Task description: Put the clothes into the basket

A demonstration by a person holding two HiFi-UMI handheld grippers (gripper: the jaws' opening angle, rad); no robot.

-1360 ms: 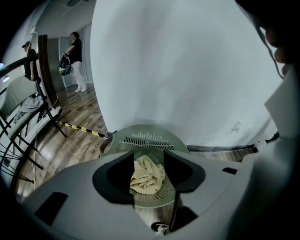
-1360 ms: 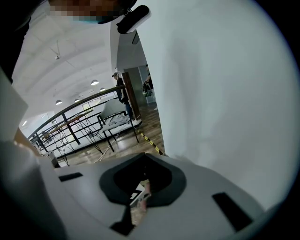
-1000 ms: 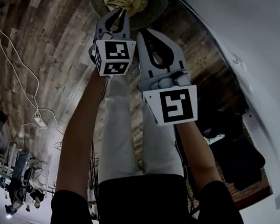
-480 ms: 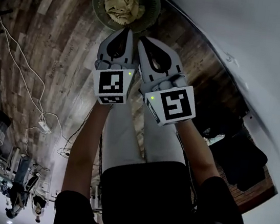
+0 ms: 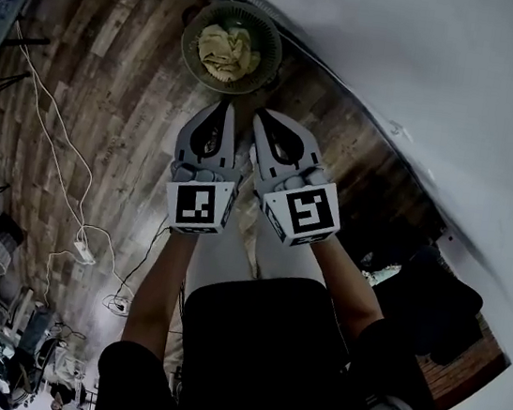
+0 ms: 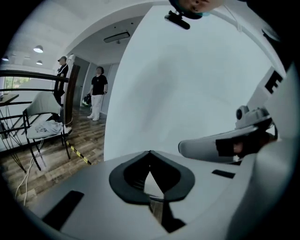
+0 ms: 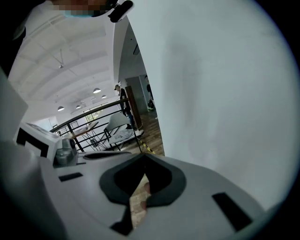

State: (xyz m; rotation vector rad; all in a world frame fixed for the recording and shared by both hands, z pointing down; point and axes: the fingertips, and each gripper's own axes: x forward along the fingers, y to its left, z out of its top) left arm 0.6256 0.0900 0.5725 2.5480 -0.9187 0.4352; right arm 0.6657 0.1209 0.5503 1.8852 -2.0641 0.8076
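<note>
A round dark green basket (image 5: 192,43) stands on the wooden floor near the white wall, with a crumpled pale yellow garment (image 5: 227,50) inside it. Both grippers hang side by side above the floor, short of the basket. My left gripper (image 5: 221,105) is shut with nothing between its jaws, and its tips meet against the wall in the left gripper view (image 6: 150,152). My right gripper (image 5: 261,113) is also shut and empty, its tips meeting in the right gripper view (image 7: 144,155). Neither touches the basket or the garment.
A white wall (image 5: 427,72) runs along the right. White cables (image 5: 62,172) and a power strip (image 5: 82,251) lie on the floor at left. A dark bulky thing (image 5: 442,301) sits by the wall. Far off stand a chair with laundry (image 6: 44,124) and two people (image 6: 98,91).
Both grippers have lifted up and back from the basket's rim, the left one more. The garment stays in the basket.
</note>
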